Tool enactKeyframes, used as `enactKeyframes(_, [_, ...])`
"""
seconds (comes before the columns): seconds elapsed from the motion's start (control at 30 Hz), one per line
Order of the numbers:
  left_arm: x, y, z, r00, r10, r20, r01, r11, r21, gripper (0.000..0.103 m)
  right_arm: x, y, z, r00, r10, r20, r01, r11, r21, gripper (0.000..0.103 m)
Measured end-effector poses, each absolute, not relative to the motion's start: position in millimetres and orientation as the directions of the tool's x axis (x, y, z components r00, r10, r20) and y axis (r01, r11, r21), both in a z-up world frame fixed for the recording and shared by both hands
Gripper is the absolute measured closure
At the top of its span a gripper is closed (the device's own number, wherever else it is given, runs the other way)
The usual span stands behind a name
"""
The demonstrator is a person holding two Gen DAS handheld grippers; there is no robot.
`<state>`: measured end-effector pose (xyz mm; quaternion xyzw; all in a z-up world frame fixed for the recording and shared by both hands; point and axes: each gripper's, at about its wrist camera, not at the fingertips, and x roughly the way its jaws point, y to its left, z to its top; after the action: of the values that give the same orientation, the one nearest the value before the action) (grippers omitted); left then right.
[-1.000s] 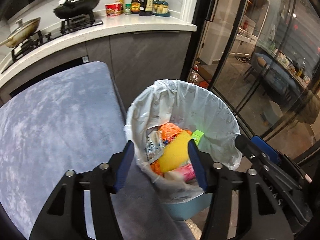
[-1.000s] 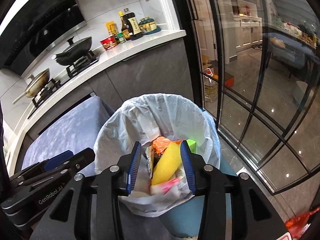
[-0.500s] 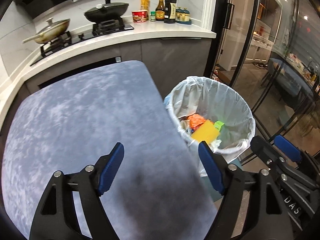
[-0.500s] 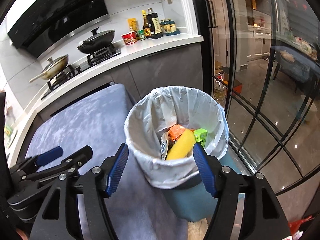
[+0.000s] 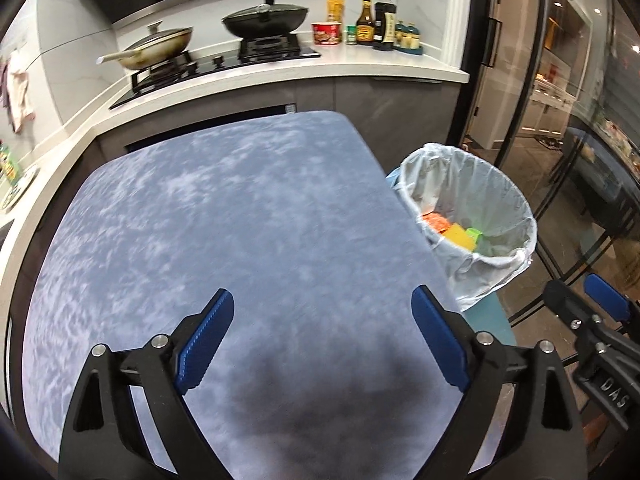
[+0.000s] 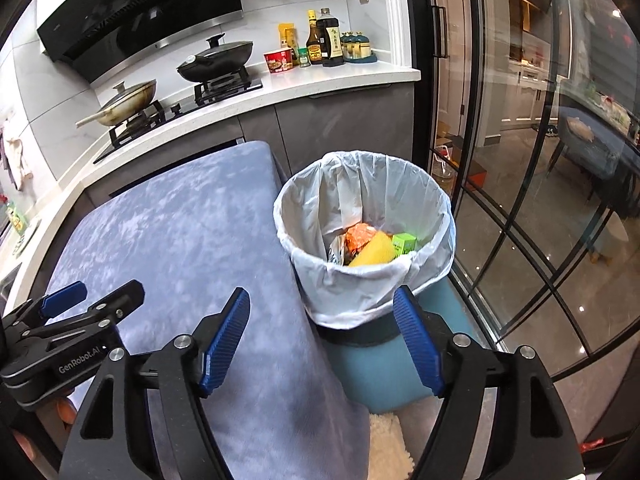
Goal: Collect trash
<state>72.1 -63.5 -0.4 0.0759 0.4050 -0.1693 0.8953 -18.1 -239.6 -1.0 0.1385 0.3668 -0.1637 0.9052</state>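
Both the left gripper (image 5: 322,338) and right gripper (image 6: 322,340) were empty, jaws opening wide. The trash (image 6: 370,249) lay inside the lined bin (image 6: 440,216) beside the bare counter (image 5: 208,216). Judged step: deposit complete; next, locate any remaining trash.

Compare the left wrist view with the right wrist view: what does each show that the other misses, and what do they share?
Left wrist only: the whole blue-grey tabletop, with nothing between the opening jaws of the left gripper, and the right gripper's blue tip at the right edge.

Right wrist only: the bin's teal base, a crumpled silvery wrapper inside, a white fluffy mat below, and the opening, empty right gripper.

Both: the lined trash bin holding a yellow sponge, orange packet and green box; the stove with two pans; the sauce bottles.
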Motion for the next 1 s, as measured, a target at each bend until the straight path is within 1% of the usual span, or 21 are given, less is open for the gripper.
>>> enactKeyframes(0.2, [65.1, -45.3, -9.4, 0.607, -0.209, -0.767, 0.328, 0.945, 0.002, 0.010, -25.3, -232.3, -4.3, 0.662, -0.214, -0.719, 0.406, 0.908, 0.102, 0.019])
enactKeyframes(0.47, [58.4, -33.8, -18.6, 0.595, -0.177, -0.784, 0.290, 0.957, 0.004, 0.009, -29.6, -228.4, -6.1, 0.655, -0.234, -0.718, 0.406, 0.911, 0.074, 0.018])
enactKeyframes(1.0, [47.4, -35.1, -22.2, 0.601, -0.145, -0.786, 0.266, 0.963, 0.026, 0.009, -36.4, -230.6, -13.3, 0.656, -0.218, -0.722, 0.394, 0.915, 0.082, 0.016])
